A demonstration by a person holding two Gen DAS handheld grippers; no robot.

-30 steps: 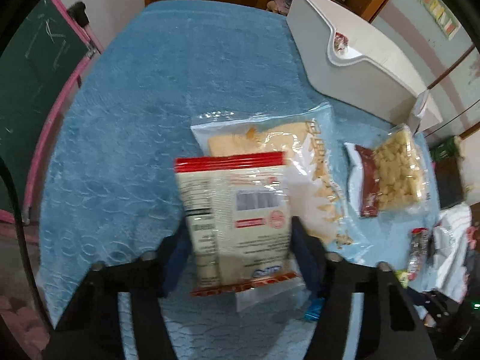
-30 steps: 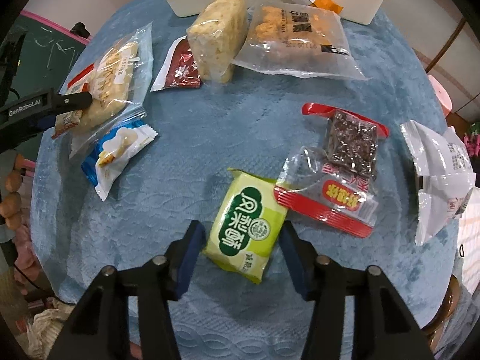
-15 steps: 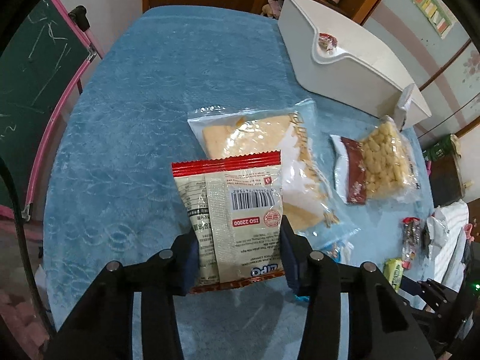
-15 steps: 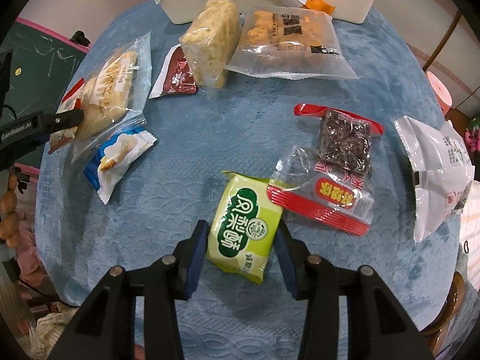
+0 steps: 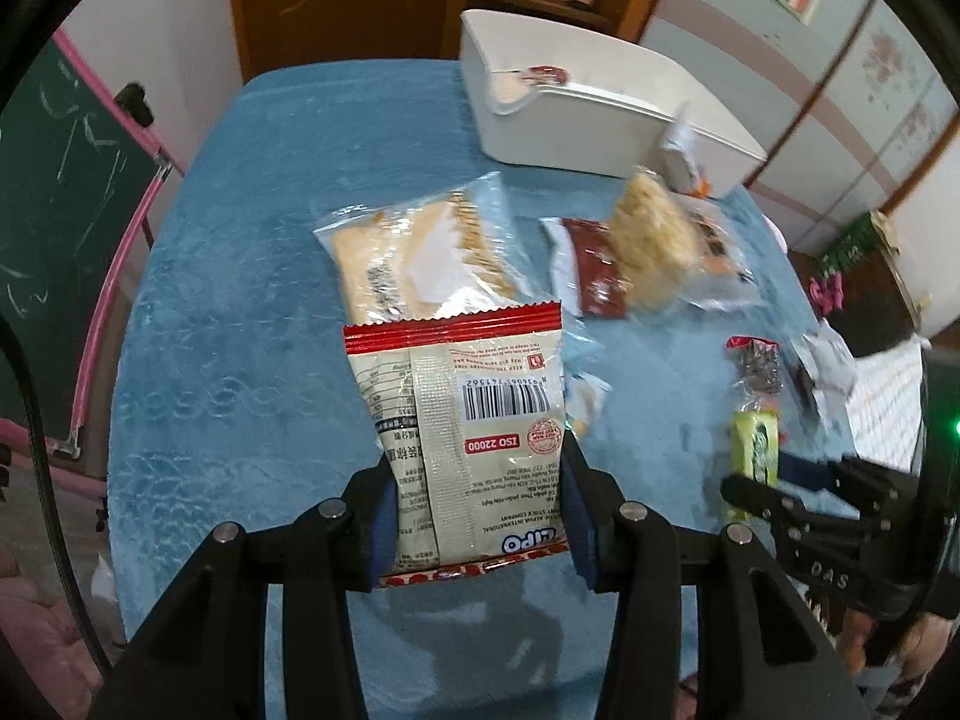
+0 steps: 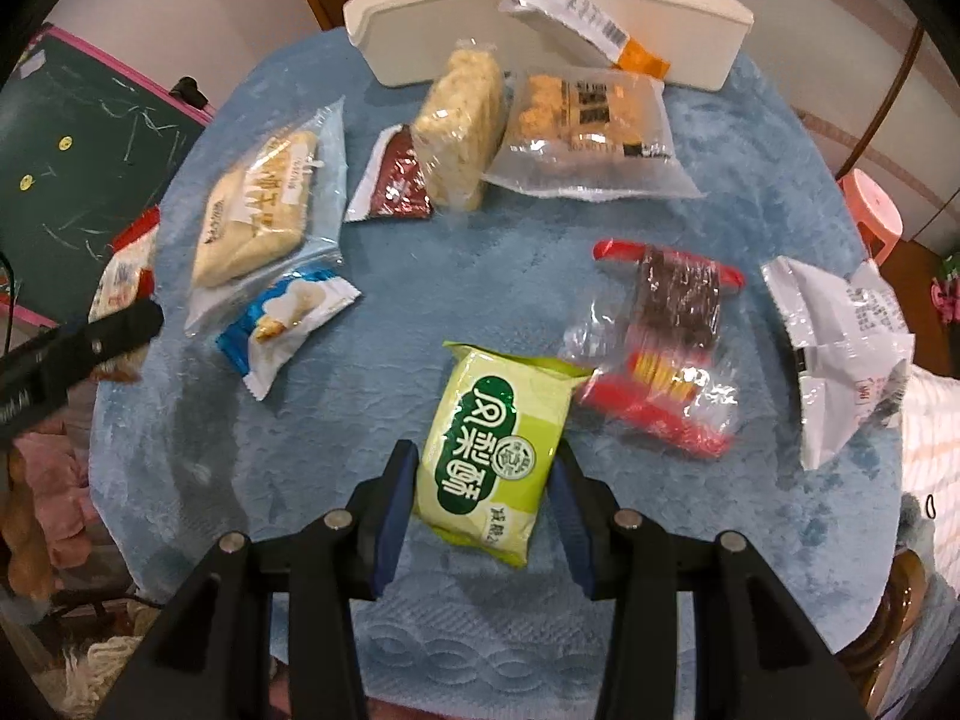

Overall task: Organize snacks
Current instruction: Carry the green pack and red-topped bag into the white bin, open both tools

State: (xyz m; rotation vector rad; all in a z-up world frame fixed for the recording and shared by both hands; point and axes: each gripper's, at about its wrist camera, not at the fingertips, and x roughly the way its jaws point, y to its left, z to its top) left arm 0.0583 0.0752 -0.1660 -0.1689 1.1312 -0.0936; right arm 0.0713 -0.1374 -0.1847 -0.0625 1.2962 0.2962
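While the left gripper [image 5: 477, 516] clamps the red-edged beige snack packet [image 5: 462, 420] by its lower end, clear of the blue cloth [image 5: 252, 276], the right gripper [image 6: 483, 495] is closed on the green pastry packet [image 6: 498, 450]. Other snacks lie loose on the cloth before the white bin [image 6: 420, 18], among them a clear cracker bag [image 6: 264, 204] and a blue-and-white wrapper [image 6: 288, 318]

Red-edged cream packet [image 5: 462, 420], green packet [image 6: 492, 450] with white characters, swirl-embossed blue tablecloth [image 6: 480, 276].
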